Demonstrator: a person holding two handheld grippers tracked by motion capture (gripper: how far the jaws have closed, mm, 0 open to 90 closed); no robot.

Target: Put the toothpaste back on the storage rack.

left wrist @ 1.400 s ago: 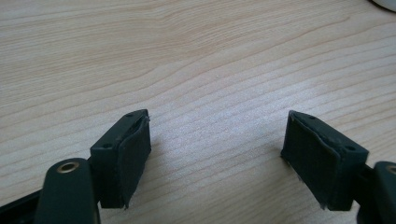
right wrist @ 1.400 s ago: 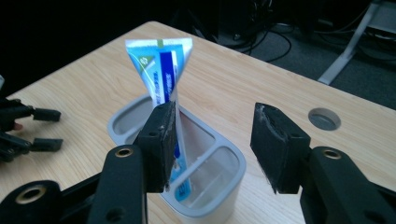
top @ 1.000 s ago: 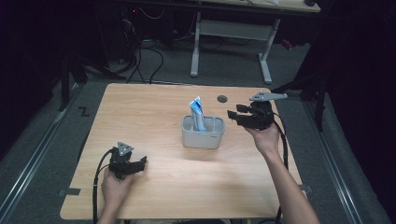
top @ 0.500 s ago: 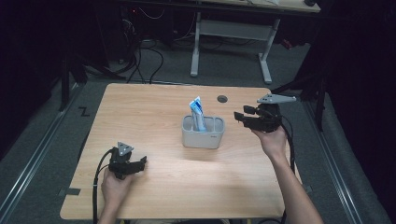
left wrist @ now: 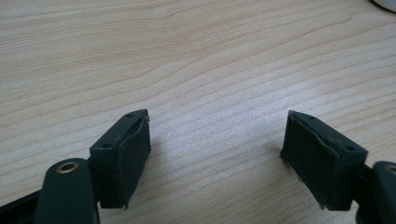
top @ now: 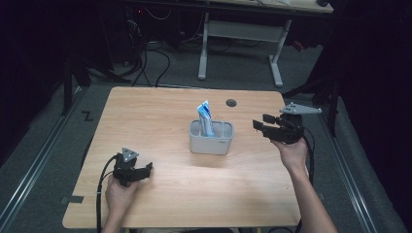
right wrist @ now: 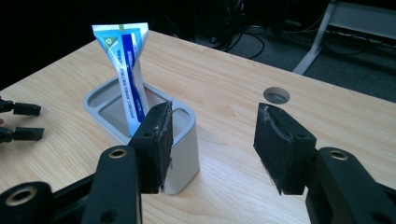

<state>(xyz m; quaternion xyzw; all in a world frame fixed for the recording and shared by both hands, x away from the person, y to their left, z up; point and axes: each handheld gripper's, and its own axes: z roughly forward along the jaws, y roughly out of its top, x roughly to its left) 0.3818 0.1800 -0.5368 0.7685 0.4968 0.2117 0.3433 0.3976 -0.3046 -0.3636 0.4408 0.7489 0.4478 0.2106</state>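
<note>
A: Where is the tube point(top: 206, 118)?

B: It stands in the holder point(top: 211, 144), left of the right gripper point(top: 259, 126) in the high view, apart from it. In the right gripper view the tube point(right wrist: 125, 65) leans a little in the holder's point(right wrist: 183, 144) far compartment, its crimped end up, ahead and to the left of that gripper's point(right wrist: 212, 140) tips.

A: Is the right gripper holding anything?

B: No. Its jaws stand apart and have just been opening, with nothing between them. The left jaw overlaps the holder's near corner in that view; whether it touches, I cannot tell. Between the jaws lies bare desk point(right wrist: 233, 88).

A: And beyond it?

B: A round hole point(right wrist: 276, 95) in the desk sits ahead of the right jaw. Far to the left, the black tips of the left gripper point(right wrist: 21, 121) show low over the wood.

A: What about the left gripper?

B: In the high view the left gripper point(top: 145, 170) sits near the desk's point(top: 160, 111) front edge, well away from the holder, held in the left hand point(top: 119, 191). In its own view the left gripper point(left wrist: 215, 154) is released, jaws wide, plain wood grain point(left wrist: 196, 56) between and ahead of them.

A: The right hand point(top: 291, 150)?

B: It comes in behind the right gripper, which points toward the holder.
</note>
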